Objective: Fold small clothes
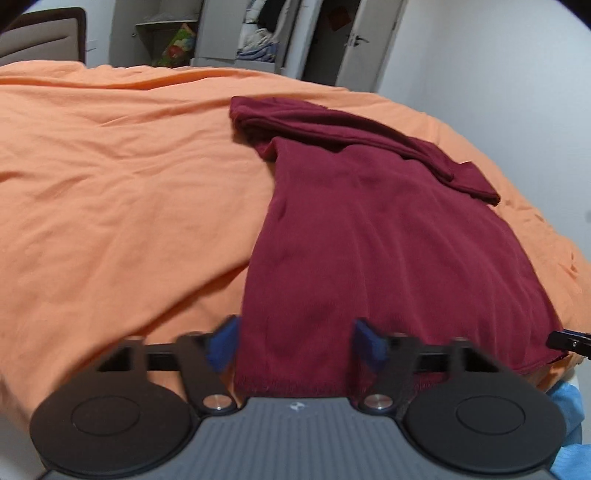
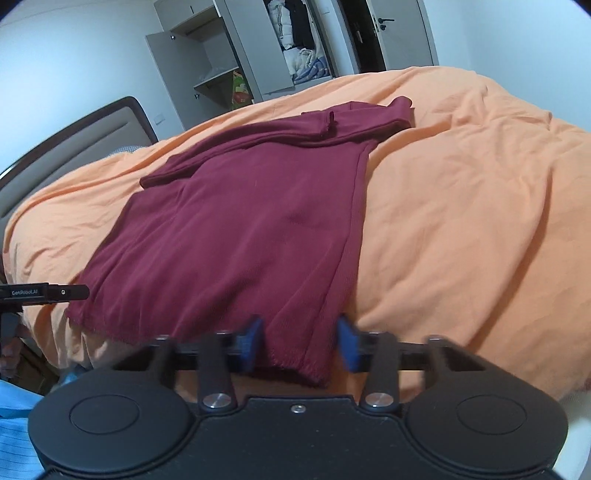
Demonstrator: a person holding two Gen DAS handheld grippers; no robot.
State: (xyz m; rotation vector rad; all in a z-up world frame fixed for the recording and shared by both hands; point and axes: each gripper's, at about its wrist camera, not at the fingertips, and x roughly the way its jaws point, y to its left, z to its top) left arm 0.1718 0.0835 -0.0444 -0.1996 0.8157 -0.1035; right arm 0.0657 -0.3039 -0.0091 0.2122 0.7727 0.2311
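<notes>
Left wrist view: dark red garment (image 1: 376, 236) spread flat on an orange bed cover (image 1: 122, 192).

Left gripper (image 1: 297, 343) sits at the garment's near hem, jaws apart, blue pads (image 1: 223, 345) straddling the hem's left part; contact with the cloth cannot be told. Sleeves lie folded across the garment's far end. Tip of the other gripper (image 1: 570, 341) shows at the right edge, by the hem's right corner. An open wardrobe (image 1: 255, 33) stands behind the bed.

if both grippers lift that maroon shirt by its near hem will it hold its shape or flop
The maroon shirt will likely flop: it drapes softly over the orange duvet with folded sleeves. It looks thin, so probably light. The left gripper and right gripper stand open around the hem; the middle may sag.
</notes>
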